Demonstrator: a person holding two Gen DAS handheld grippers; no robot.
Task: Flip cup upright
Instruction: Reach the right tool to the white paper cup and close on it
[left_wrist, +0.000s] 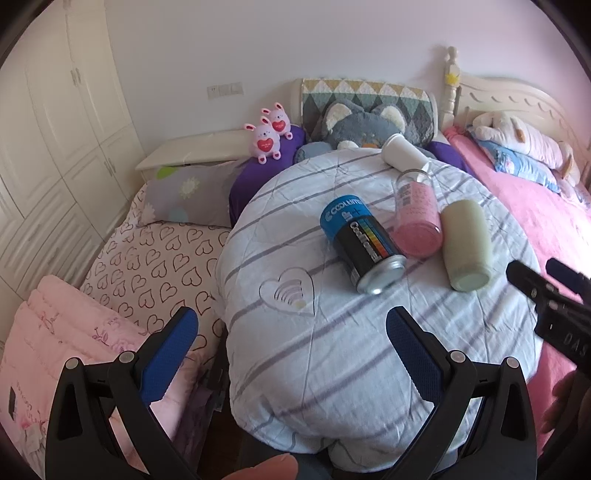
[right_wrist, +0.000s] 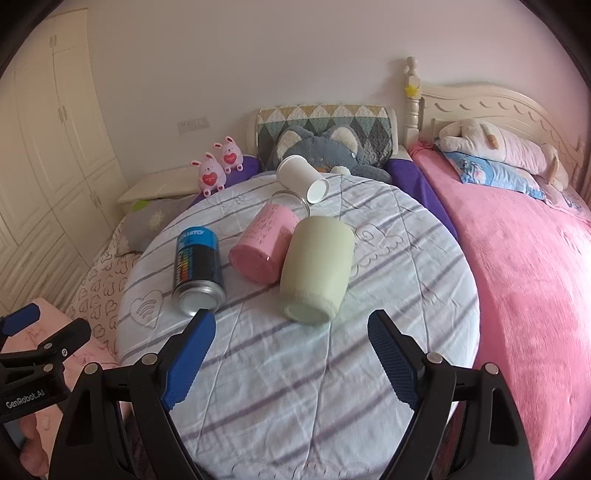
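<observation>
Several cups lie on their sides on a round, striped quilt (left_wrist: 332, 350) (right_wrist: 295, 369). A pale green cup (left_wrist: 466, 245) (right_wrist: 316, 267) lies with its base toward me. Beside it lies a pink glass cup (left_wrist: 416, 218) (right_wrist: 266, 247), a blue and black can (left_wrist: 360, 243) (right_wrist: 198, 267), and a white paper cup (left_wrist: 404, 151) (right_wrist: 301, 177) at the far side. My left gripper (left_wrist: 291, 326) is open and empty, short of the can. My right gripper (right_wrist: 291, 332) is open and empty, just short of the green cup's base; it also shows in the left wrist view (left_wrist: 546, 280).
A grey plush toy (left_wrist: 362, 127) (right_wrist: 317, 151) and a patterned cushion (left_wrist: 365, 92) sit behind the quilt. Two pink bunny toys (left_wrist: 269, 134) (right_wrist: 218, 168) stand at the back left. A pink blanket (right_wrist: 517, 277) covers the bed on the right. White wardrobes (left_wrist: 55, 129) line the left wall.
</observation>
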